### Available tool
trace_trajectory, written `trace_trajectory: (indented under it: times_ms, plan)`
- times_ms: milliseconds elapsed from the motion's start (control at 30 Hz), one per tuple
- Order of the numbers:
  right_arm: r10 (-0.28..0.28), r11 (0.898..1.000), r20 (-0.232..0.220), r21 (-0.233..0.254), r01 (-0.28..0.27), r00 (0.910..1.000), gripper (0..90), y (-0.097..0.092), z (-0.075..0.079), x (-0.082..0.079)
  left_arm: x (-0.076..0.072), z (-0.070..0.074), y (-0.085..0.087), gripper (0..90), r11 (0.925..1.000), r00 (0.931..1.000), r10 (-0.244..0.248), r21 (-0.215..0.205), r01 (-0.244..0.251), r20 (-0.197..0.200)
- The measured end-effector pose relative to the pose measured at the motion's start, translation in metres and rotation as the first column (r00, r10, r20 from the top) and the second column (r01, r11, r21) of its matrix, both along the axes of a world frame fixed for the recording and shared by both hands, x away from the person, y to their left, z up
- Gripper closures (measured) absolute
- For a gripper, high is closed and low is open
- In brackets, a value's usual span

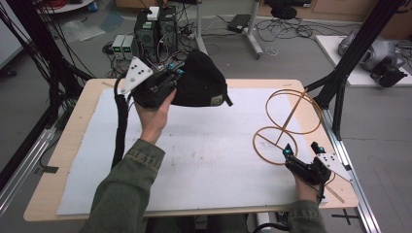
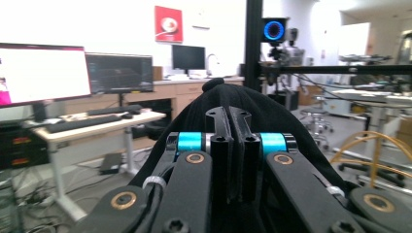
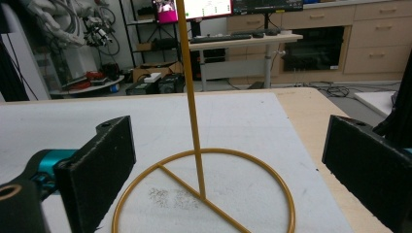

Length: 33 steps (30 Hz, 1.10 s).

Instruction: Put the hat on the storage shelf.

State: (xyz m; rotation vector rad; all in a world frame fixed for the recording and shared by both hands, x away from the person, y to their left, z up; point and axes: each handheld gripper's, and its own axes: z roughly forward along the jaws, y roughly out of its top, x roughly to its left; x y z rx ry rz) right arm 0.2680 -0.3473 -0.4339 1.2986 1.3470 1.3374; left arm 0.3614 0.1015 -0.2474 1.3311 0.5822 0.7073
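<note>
A black knit hat (image 1: pixel 201 80) hangs in the air over the far edge of the table, and my left gripper (image 1: pixel 174 73) is shut on its left rim. In the left gripper view the jaws (image 2: pixel 232 116) stand pressed together with the hat (image 2: pixel 272 116) bulging behind them. At the right stands a yellow wire stand (image 1: pixel 291 116), with a round base, a slanted rod and an upper ring. My right gripper (image 1: pixel 301 148) rests open just in front of that base. Its jaws (image 3: pixel 226 131) stand wide apart either side of the rod (image 3: pixel 192 97), not touching it.
A white mat (image 1: pixel 209 160) covers most of the wooden table (image 1: pixel 73 145). A black frame post (image 1: pixel 350 58) rises just past the table's right edge, close to the stand. Computer cases (image 1: pixel 155 29) and cables lie on the floor beyond the far edge.
</note>
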Motion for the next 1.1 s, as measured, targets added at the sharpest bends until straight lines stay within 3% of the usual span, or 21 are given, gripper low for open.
trace_trajectory:
  times_ms: [200, 533, 767, 933, 1100]
  plan:
    - [-0.001, 1.000, 0.001, -0.002, 0.001, 1.0000, 4.2, -0.002, -0.001, 0.001, 0.006, 0.000, -0.026, 87.8, 0.9988, 0.9988, -0.047, -0.013, 0.047, -0.011]
    - [-0.005, 1.000, 0.001, 0.013, 0.005, 1.0000, 4.1, -0.004, -0.001, 0.001, 0.010, 0.011, -0.072, 87.8, 0.9924, 0.9926, -0.121, -0.021, 0.121, 0.006]
    - [-0.008, 1.000, 0.007, 0.020, 0.008, 0.9999, 4.1, -0.007, -0.001, 0.001, 0.007, 0.014, -0.087, 87.8, 0.9886, 0.9885, -0.151, -0.004, 0.151, 0.012]
    - [-0.015, 1.000, 0.006, 0.025, 0.015, 0.9999, 4.2, -0.010, -0.001, 0.000, 0.007, 0.016, -0.092, 87.8, 0.9858, 0.9866, -0.163, -0.040, 0.163, 0.014]
    - [-0.016, 1.000, 0.005, 0.023, 0.015, 0.9999, 4.1, -0.009, -0.001, 0.000, 0.009, 0.018, -0.109, 87.8, 0.9790, 0.9825, -0.185, -0.084, 0.186, 0.022]
